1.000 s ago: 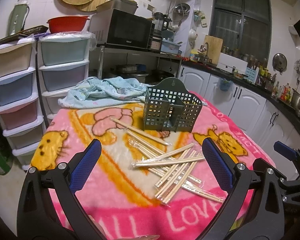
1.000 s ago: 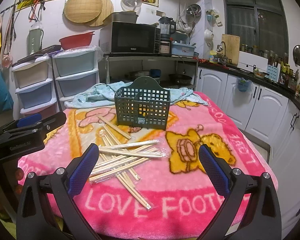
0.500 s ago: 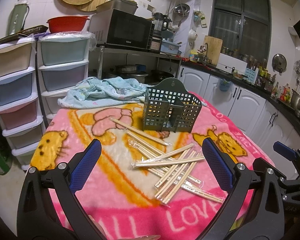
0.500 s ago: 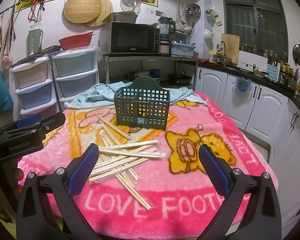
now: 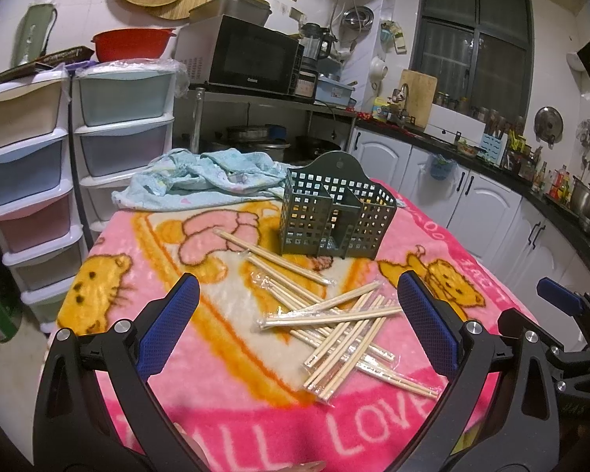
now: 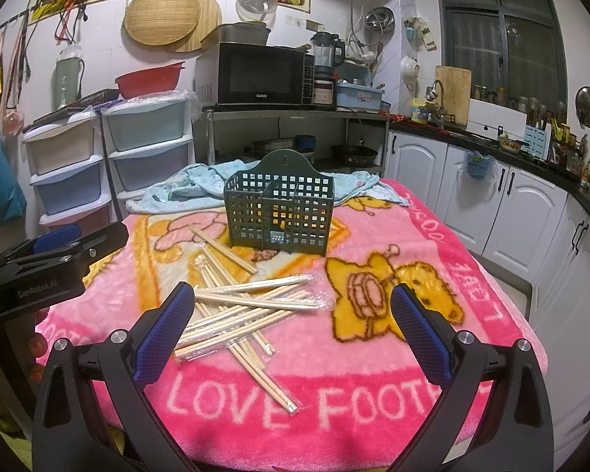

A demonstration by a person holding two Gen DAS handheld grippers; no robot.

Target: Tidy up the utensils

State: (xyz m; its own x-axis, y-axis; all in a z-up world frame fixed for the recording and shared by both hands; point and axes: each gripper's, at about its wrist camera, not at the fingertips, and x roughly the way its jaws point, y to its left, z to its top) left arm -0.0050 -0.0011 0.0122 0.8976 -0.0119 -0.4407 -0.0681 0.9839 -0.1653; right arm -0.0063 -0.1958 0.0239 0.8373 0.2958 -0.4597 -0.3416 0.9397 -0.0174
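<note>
Several pairs of wrapped wooden chopsticks (image 5: 334, 314) lie scattered in a heap on the pink blanket; they also show in the right wrist view (image 6: 247, 310). A dark green perforated utensil basket (image 5: 334, 216) stands upright behind them, also in the right wrist view (image 6: 279, 212). My left gripper (image 5: 295, 326) is open and empty, held above the table's near edge with the heap between its fingers. My right gripper (image 6: 291, 326) is open and empty, near the front edge. The left gripper appears at the left of the right wrist view (image 6: 55, 263).
A crumpled light blue cloth (image 5: 204, 177) lies at the table's far side behind the basket. Plastic drawer towers (image 5: 31, 181) stand left of the table. White cabinets (image 6: 531, 216) and a counter run along the right.
</note>
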